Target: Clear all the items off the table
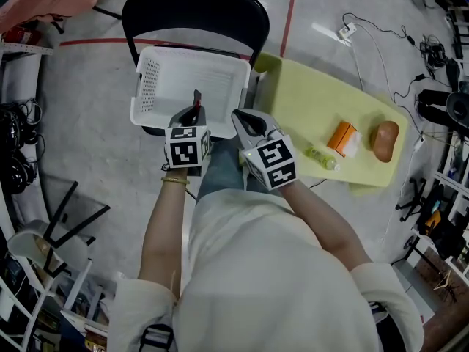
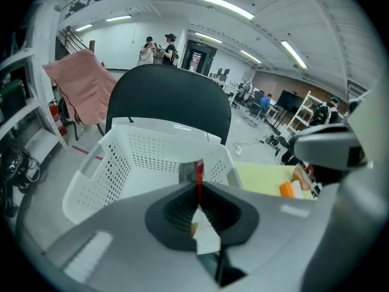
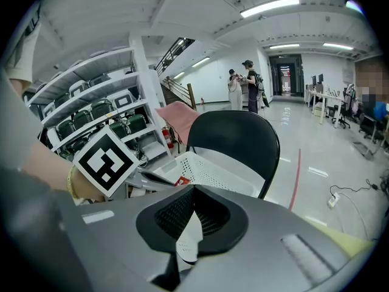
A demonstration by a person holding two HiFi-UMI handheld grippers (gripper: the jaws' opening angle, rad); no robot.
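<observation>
A white perforated basket point(image 1: 192, 50) sits on a black chair point(image 1: 194, 9). My left gripper point(image 1: 195, 110) hovers over the basket's near edge, shut on a thin red-and-grey packet point(image 1: 196, 97). In the left gripper view the packet point(image 2: 193, 170) sticks up edge-on from the closed jaws, with the basket point(image 2: 121, 163) just beyond. My right gripper point(image 1: 242, 118) is beside it to the right, shut with nothing in it. On the yellow-green table point(image 1: 308, 97) lie an orange box point(image 1: 342, 138), a brown rounded item point(image 1: 385, 141) and a small yellow-green bottle point(image 1: 321, 157).
Cables and a power strip point(image 1: 346, 30) lie on the floor behind the table. Shelving and dark gear point(image 1: 18, 160) line the left side, more equipment point(image 1: 447, 108) the right. A pink cloth point(image 2: 85, 87) hangs over a chair behind the basket. People stand far off.
</observation>
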